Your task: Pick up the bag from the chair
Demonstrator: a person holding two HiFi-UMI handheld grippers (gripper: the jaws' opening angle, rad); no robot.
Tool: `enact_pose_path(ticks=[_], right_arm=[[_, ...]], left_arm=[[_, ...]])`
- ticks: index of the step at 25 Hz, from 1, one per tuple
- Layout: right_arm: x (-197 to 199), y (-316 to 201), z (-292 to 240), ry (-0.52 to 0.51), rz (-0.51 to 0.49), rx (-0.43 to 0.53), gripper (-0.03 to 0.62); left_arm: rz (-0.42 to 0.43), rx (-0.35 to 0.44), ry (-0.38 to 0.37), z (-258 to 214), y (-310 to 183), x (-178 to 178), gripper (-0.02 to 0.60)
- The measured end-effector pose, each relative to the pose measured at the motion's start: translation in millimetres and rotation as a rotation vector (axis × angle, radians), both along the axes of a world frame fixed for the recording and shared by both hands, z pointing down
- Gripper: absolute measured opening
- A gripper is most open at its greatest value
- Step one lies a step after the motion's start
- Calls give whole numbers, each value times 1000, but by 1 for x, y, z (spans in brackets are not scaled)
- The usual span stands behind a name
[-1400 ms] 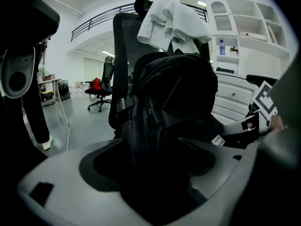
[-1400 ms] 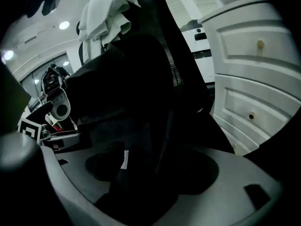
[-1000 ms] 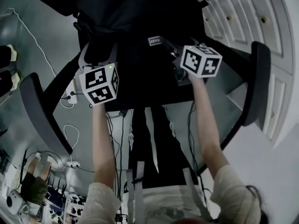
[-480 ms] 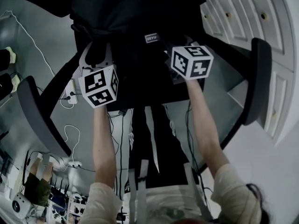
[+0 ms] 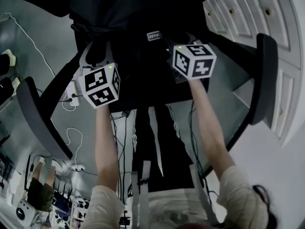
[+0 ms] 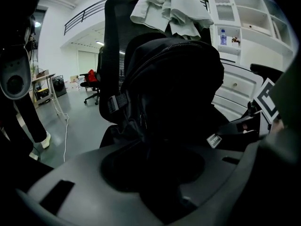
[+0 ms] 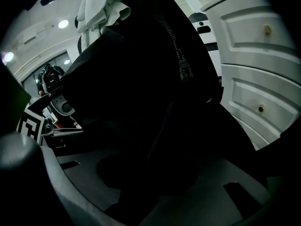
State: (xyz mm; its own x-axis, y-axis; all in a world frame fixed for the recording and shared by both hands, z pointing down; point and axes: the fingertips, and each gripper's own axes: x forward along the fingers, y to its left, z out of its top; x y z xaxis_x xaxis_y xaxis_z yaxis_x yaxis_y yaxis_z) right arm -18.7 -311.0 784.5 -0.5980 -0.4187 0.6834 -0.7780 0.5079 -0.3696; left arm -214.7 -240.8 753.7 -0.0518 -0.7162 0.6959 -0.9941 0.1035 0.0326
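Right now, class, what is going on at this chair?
A person holds a gripper in each hand, both pushed up against the black bag that sits on the office chair. The jaws of the left gripper and the right gripper have just been closing, with bag fabric between each pair, and seem to pinch it. The bag is not yet lifted.

The head view is looking steeply down from above the person onto the black bag (image 5: 128, 18) on the chair (image 5: 40, 118), while the left gripper view and the right gripper view are riding low and very close, facing that same bag from opposite sides.
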Motion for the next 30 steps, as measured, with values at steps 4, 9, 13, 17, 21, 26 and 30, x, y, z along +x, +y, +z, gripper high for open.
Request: enact_pose_path(ticks=[4, 9, 13, 17, 21, 26, 30], right_arm=[[2, 1, -5, 1, 14, 22, 110], [4, 7, -22, -6, 45, 58, 94], [9, 10, -43, -4, 66, 103, 84], [4, 18, -74, -5, 71, 140, 81], [11, 28, -121, 8, 85, 168, 80], [6, 32, -200, 21, 113, 213, 80], [12, 46, -258, 20, 150, 210, 77]], left_arm=[[7, 11, -18, -4, 0, 1, 120], [23, 68, -31, -23, 8, 5, 83], [29, 101, -14, -40, 14, 11, 64], [31, 140, 5, -68, 23, 7, 60], [44, 166, 17, -115, 32, 13, 58], [52, 216, 44, -190, 34, 5, 58], [51, 251, 37, -254, 43, 10, 58]])
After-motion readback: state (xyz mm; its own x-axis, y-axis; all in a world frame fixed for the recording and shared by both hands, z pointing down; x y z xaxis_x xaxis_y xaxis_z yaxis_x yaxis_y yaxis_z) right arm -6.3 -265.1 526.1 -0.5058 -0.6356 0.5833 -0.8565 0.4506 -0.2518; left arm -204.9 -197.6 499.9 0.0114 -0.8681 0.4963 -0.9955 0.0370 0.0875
